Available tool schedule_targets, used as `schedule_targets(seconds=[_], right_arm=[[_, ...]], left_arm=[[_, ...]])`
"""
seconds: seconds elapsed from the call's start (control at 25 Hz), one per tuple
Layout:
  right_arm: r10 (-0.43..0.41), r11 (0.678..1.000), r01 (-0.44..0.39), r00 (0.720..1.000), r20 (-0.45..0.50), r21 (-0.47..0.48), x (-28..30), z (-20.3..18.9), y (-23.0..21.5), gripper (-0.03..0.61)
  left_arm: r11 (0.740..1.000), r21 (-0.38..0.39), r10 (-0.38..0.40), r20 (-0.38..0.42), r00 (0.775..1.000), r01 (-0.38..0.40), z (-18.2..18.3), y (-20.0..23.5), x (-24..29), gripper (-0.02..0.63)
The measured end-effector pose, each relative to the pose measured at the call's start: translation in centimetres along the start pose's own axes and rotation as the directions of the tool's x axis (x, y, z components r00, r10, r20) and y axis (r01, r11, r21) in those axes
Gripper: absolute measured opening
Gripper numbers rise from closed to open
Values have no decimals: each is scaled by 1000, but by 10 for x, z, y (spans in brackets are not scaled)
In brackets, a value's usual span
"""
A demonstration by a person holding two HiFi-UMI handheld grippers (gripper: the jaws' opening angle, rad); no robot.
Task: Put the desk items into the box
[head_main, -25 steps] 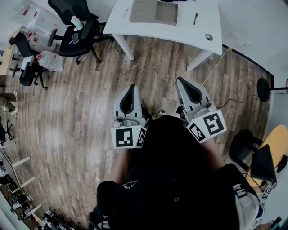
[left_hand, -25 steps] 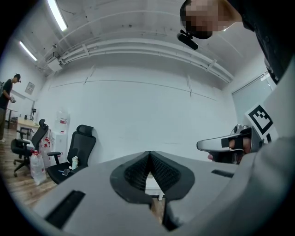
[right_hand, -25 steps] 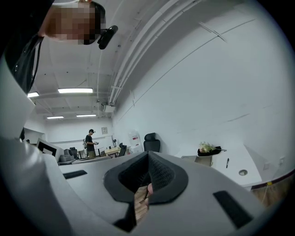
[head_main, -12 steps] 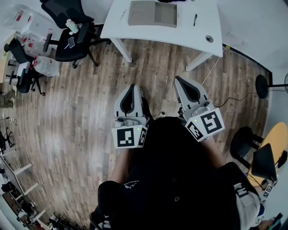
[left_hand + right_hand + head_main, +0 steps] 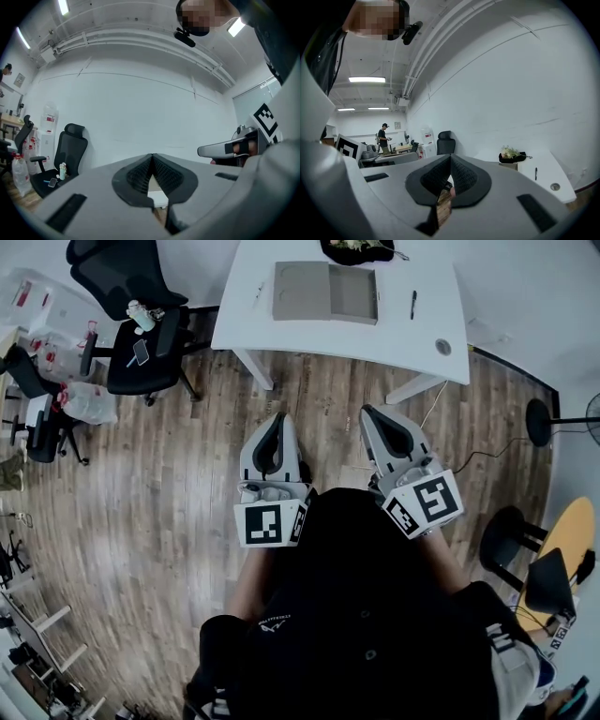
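Both tools hang low in front of the person's torso, over the wood floor (image 5: 187, 484), well short of the tabletop (image 5: 412, 334). Left tool (image 5: 277, 423): jaws fully together, pads meeting tip to tip, nothing btwn them. Right tool (image 5: 370, 416): same, closed on nothing. Neither touches anything.

What's changed vs a sec ago: the white tabletop sits lower and fuller in the head view. Its far edge now shows, w/ a black dish (image 5: 356, 249) of greens that wasn't in view before. The tools hardly shift: same pose, same closed jaws. That reads to me as the person walking up or lifting their gaze toward the tabletop, i.e. approach, no handling yet.

Task things:
- The box (image 5: 325, 292) is flat, brown and open-topped. It lies at the far middle of the tabletop and looks empty, as far as I can tell.
- A pen (image 5: 412, 304) lies just right of the box, apart from it.
- A thin stick-like item (image 5: 260, 292) lies left of the box near the left edge; too small to name.
- The dish is at the box's far side, touching or just beside it; can't tell which.
- A round grommet (image 5: 443, 347) at the near right corner looks like part of the tabletop, not an item.

Judgement: task at zero, nothing in the box. Next step needs closing the gap and opening a tool. The pen is nearest the right tool, so prob. the first pick. A thin pen flat on a hard top is a tricky pinch; it may roll or skid.
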State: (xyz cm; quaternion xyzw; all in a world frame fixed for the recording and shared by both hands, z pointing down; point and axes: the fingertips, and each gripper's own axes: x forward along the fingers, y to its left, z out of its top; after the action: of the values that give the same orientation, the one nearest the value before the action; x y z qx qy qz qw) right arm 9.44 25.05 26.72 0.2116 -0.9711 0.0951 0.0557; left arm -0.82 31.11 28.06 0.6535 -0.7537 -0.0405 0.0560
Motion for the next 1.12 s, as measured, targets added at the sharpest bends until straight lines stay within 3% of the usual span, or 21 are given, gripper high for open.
schedule_targets(seconds=[0.52, 0.76, 1.12], right_arm=[[-120, 993, 120, 993, 3, 8, 112, 12, -10, -2], [-150, 989, 150, 989, 7, 6, 144, 13, -8, -2], [-210, 977, 210, 978, -17, 30, 159, 10, -36, -2]], left_arm=[[990, 18, -142, -22, 990, 142, 9, 86, 82, 8], [989, 15, -148, -28, 989, 149, 8, 121, 98, 8], [990, -9, -140, -66, 988, 139, -6, 136, 113, 8]])
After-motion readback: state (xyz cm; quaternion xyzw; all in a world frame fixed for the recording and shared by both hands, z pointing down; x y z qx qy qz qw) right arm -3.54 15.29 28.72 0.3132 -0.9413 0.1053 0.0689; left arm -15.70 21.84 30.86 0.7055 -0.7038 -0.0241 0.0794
